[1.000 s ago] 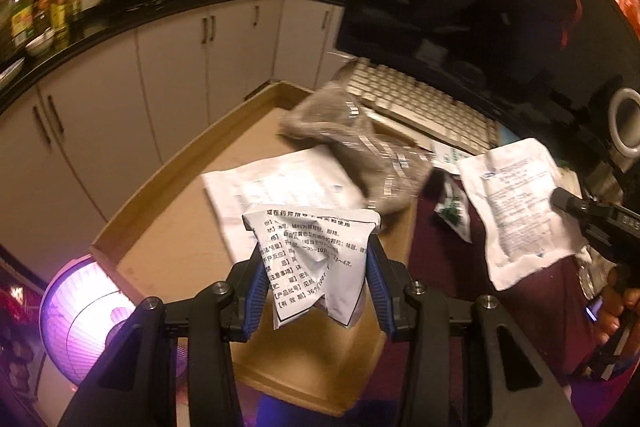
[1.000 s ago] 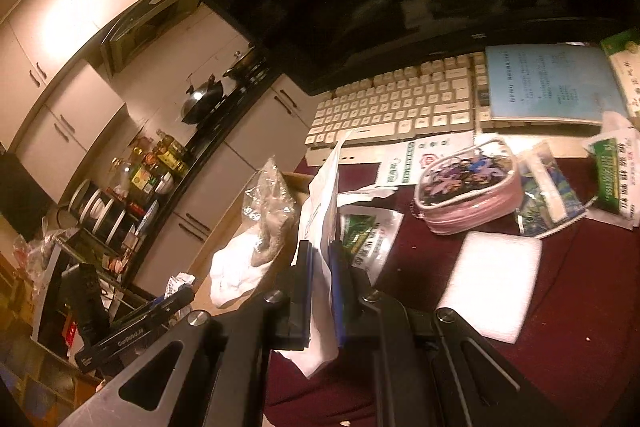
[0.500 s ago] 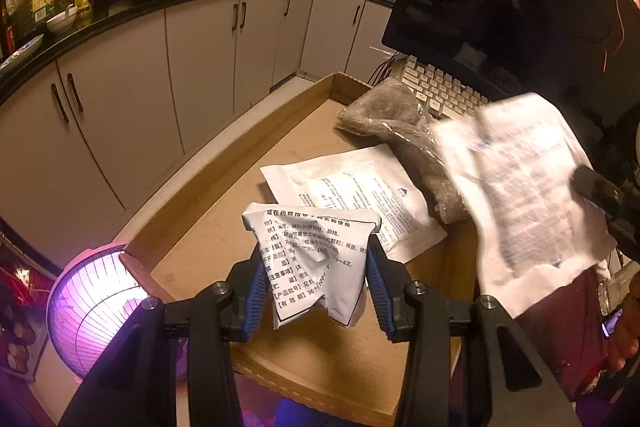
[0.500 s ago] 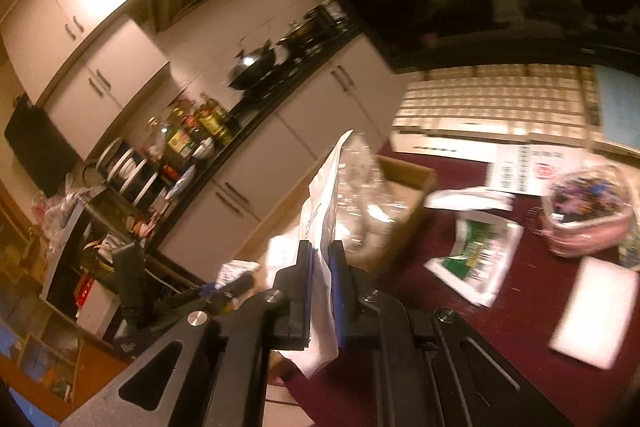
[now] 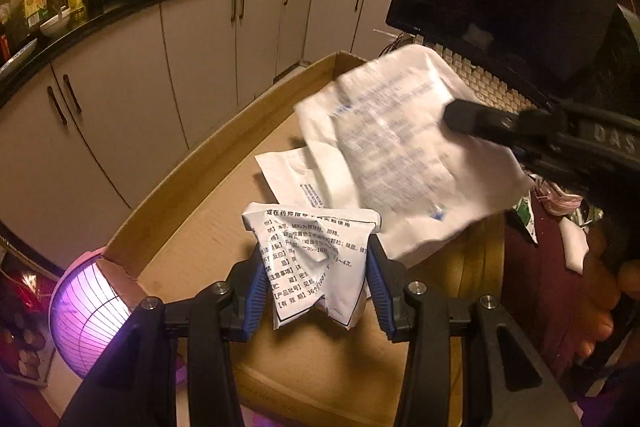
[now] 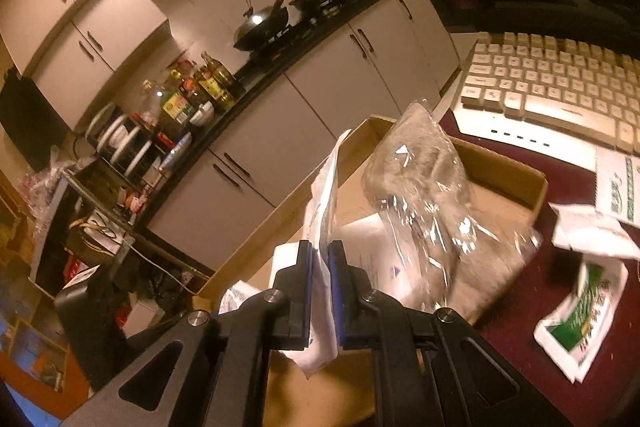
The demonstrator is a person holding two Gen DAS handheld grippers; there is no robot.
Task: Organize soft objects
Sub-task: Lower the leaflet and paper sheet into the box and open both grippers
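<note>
Cardboard box [image 5: 192, 187] occupies the near surface, holding a flat white sachet [image 5: 292, 179]; kitchen cabinets [image 5: 200, 39] stand beyond. Left claw [image 5: 316, 279] is clamped on a crumpled printed sachet [image 5: 312, 251] above the box. Right claw [image 6: 322, 291] is clamped on a large white pouch [image 5: 400, 151], farther right.

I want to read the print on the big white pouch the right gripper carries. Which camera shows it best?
The left wrist view: there the big white pouch faces the camera broadside over the cardboard box, though its print is motion-blurred. The right wrist view shows it only edge-on, pinched in the right gripper.
</note>
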